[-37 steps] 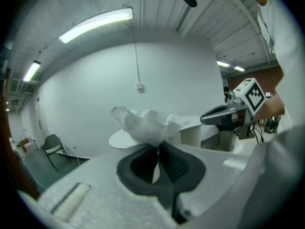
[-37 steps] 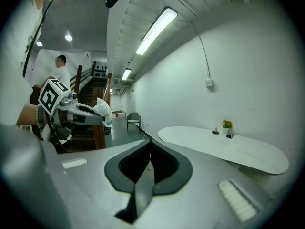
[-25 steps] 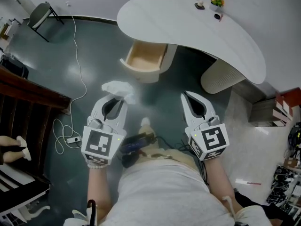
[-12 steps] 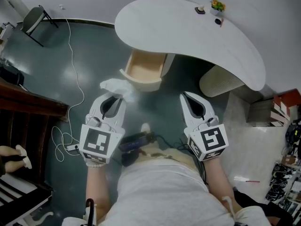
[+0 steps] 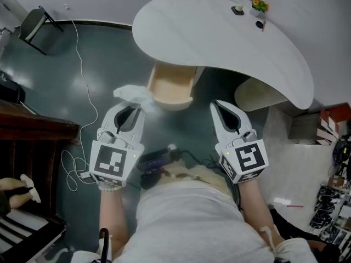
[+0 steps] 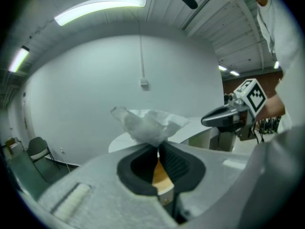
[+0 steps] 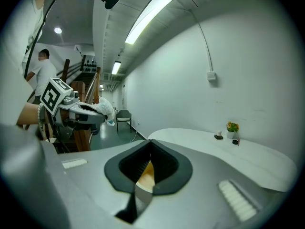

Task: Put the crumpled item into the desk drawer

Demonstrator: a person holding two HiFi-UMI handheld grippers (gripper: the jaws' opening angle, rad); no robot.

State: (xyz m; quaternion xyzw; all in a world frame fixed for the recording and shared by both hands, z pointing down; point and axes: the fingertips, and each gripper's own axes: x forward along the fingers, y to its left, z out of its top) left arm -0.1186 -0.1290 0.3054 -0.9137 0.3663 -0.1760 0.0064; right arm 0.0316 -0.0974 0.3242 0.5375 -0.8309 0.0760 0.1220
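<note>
A crumpled white tissue (image 5: 135, 96) sticks out of the tips of my left gripper (image 5: 133, 106), which is shut on it; the left gripper view shows the tissue (image 6: 148, 125) pinched at the jaw tips. The tissue hangs just left of the open wooden drawer (image 5: 170, 85) that juts out from under the white curved desk (image 5: 219, 37). My right gripper (image 5: 222, 107) is shut with nothing in it, held right of the drawer. In the right gripper view the left gripper (image 7: 97, 112) and tissue (image 7: 105, 108) appear at the left.
A cylindrical ribbed desk leg (image 5: 258, 95) stands right of the drawer. Small items, a plant among them (image 5: 259, 5), sit on the desk's far end. A white cable (image 5: 88, 75) runs across the dark floor. A folding chair (image 5: 34, 26) stands far left; a dark wooden stair rail (image 5: 33, 125) lies left.
Both grippers have moved forward toward the desk. The tissue in the left gripper now hangs right beside the drawer's left front corner.
</note>
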